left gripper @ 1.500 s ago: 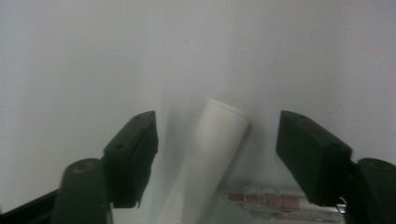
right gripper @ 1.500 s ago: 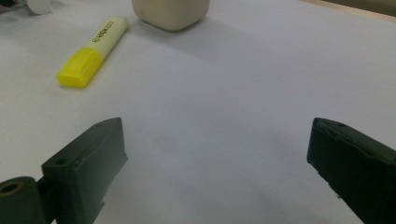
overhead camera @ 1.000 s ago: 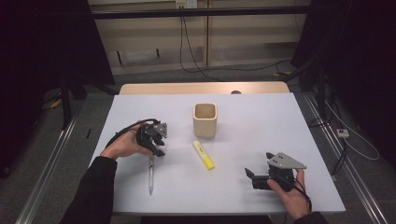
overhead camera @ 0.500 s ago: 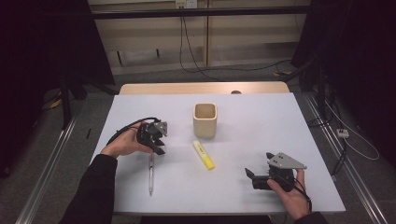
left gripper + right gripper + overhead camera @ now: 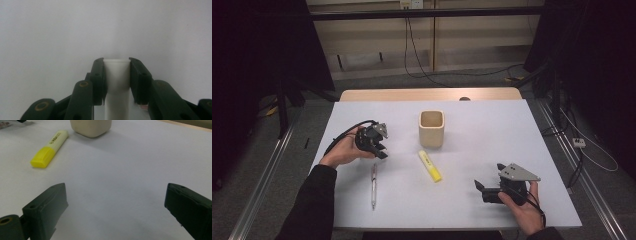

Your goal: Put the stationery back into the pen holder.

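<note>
High view is showing a person's left hand bringing the left tongs (image 5: pixel 379 149) down onto the top end of a white pen (image 5: pixel 373 185) that is lying on the white table (image 5: pixel 492 140), its length running toward the person's edge. Left gripper view is settling the grip: the jaws have just been closing, and the pen (image 5: pixel 116 82) is sitting squarely between the two black pads (image 5: pixel 98 80), which are touching it on either side — narrow now, clamped on the barrel. So the step in hand looks like picking up the pen, and the grasp seems made but the pen is still lying flat.

Over at the near right corner, the right tongs (image 5: pixel 484 189) are resting in the other hand, standing wide with nothing between them. A yellow highlighter (image 5: pixel 430 166) is lying near the middle, and just beyond it a beige cup (image 5: pixel 431 128) is standing upright and open.

Next, I'd judge, the pen is wanting a lift clear of the table and a carry toward that cup — keeping the squeeze firm, since a slim round barrel could swing or slip in the pads.
</note>
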### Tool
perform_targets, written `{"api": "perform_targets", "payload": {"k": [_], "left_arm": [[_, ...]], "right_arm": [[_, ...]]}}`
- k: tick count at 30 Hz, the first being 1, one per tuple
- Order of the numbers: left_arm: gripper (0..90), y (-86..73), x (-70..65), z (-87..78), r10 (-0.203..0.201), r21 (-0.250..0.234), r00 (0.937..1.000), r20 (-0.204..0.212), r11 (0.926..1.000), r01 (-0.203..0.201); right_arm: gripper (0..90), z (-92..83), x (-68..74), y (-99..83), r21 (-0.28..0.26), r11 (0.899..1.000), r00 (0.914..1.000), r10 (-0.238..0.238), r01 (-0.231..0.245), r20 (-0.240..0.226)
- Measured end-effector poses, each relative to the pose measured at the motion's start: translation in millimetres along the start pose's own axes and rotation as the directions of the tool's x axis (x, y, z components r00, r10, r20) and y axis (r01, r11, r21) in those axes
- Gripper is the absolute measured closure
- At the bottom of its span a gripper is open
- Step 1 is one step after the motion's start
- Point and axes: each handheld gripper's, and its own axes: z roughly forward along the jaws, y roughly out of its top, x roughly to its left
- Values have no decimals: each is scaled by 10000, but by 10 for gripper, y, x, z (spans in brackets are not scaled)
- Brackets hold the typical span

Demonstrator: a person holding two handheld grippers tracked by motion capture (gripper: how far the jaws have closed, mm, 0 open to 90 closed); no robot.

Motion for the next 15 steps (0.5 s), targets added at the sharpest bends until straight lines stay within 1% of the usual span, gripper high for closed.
{"api": "perform_targets", "payload": {"k": [2,3,4,5,7,8,9,10,11,12,13,15], "left_arm": [[676,-1,4,-42,-81,-143,9998,-161,9999,79],[676,-2,0,-63,-196,-221,9996,-223,9996,191],[676,-4,0,-82,-275,-303,9994,-187,9992,270],[676,-2,4,-106,-379,-331,9986,-365,9988,367],[677,-8,5,-135,-649,-536,9973,-355,9966,629],[676,-11,9,-149,-767,-686,9961,-441,9949,735],[676,-16,12,-168,-859,-781,9956,-376,9935,828],[677,-19,10,-181,-920,-1010,9948,-434,9911,872],[676,-23,7,-198,-995,-1198,9943,-396,9883,941],[676,-26,-5,-204,-1144,-1439,9929,-337,9836,1084],[676,-24,-18,-212,-1165,-1559,9922,-433,9818,1085],[676,-18,-45,-226,-1196,-1646,9922,-359,9800,1121]], "right_arm": [[41,0,1,0,-1,10000,10000,-1,1,13],[41,0,3,0,-1,10000,10000,-7,7,14],[41,-1,3,0,-2,10000,10000,-11,11,12],[41,-1,2,-1,-3,10000,10000,-17,17,12],[41,1,1,-1,-7,10000,10000,-11,11,14],[41,0,1,-1,0,10000,10000,-4,4,20],[41,-1,2,0,-1,10000,10000,-8,8,15],[41,-1,3,0,0,10000,10000,-9,9,14],[41,0,3,0,0,10000,10000,-5,5,13],[41,1,2,-1,-2,10000,10000,-12,12,14],[41,1,1,-1,-2,10000,10000,-7,7,17],[41,1,1,-1,0,10000,10000,-9,9,19]]}}
